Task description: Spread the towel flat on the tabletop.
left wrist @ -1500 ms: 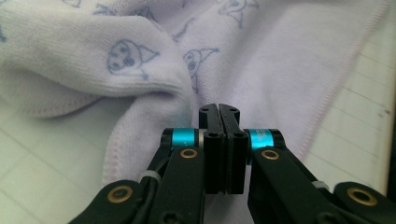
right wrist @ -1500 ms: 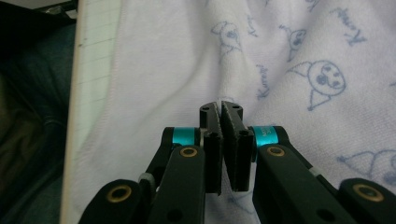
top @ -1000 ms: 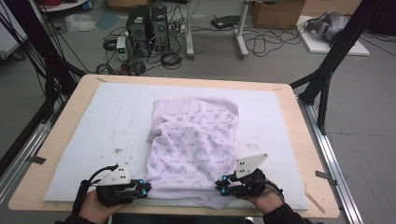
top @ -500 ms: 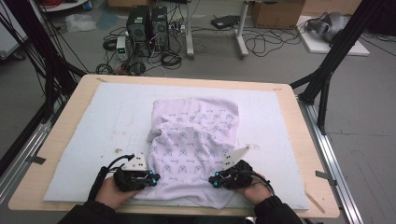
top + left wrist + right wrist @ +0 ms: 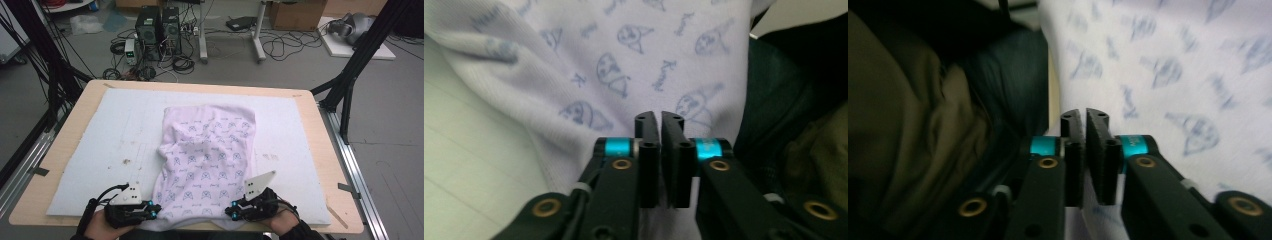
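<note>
Both the left tool (image 5: 156, 212) and right tool (image 5: 231, 212) were clamped on the cloth's (image 5: 210, 150) near hem, so lifting evenly would have kept it taut.

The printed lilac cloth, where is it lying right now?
In the high view the lilac cloth lies mid-table on the white mat, its near edge at the table's front, pinched between the left gripper and right gripper.

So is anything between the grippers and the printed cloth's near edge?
Nothing visible. The left gripper and right gripper are each shut on the printed cloth at its near corners, by the table's front edge.
</note>
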Demonstrator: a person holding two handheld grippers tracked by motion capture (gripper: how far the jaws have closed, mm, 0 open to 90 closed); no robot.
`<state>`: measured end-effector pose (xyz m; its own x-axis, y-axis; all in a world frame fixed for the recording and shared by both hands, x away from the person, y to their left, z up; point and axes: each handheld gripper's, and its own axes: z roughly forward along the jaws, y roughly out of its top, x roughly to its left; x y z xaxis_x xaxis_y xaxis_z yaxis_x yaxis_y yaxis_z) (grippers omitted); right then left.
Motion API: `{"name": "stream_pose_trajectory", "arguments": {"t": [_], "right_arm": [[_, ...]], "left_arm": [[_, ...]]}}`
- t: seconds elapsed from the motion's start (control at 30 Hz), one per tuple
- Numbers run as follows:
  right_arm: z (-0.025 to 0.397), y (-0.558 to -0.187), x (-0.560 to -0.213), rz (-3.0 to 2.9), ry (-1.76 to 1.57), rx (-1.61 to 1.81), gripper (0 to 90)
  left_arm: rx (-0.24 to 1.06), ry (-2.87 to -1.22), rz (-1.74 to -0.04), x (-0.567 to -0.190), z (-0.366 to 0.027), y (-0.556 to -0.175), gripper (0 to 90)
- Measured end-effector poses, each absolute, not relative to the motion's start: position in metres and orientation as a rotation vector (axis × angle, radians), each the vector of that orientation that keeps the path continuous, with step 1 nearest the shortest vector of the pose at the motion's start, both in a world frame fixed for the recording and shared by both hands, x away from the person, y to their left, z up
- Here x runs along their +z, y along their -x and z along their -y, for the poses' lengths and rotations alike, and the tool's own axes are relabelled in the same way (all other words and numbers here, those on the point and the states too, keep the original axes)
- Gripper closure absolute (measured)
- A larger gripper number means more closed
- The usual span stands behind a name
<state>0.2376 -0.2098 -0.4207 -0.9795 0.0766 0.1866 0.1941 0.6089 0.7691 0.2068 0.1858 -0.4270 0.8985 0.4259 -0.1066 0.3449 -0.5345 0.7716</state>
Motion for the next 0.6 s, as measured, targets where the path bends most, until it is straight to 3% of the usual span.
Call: {"name": "stream_pose_trajectory", "arguments": {"t": [0.2, 0.3, 0.4, 0.53, 0.6], "right_arm": [[0.217, -0.271, -0.418, 2.842, 0.443, -1.310, 54.6], [0.215, -0.288, -0.429, 2.891, 0.486, -1.228, 55.9], [0.212, -0.296, -0.437, 2.906, 0.490, -1.191, 64.2], [0.214, -0.301, -0.444, 2.844, 0.545, -1.229, 77.5], [0.218, -0.303, -0.446, 2.796, 0.554, -1.246, 87.1]], "left_arm": [[0.197, -2.131, -0.592, -0.424, -0.182, -0.244, 69.4], [0.209, -2.148, -0.633, -0.434, -0.176, -0.264, 69.2], [0.203, -2.201, -0.619, -0.445, -0.167, -0.272, 70.2], [0.203, -2.163, -0.640, -0.448, -0.171, -0.269, 84.4], [0.206, -2.168, -0.653, -0.446, -0.170, -0.268, 86.0]]}}
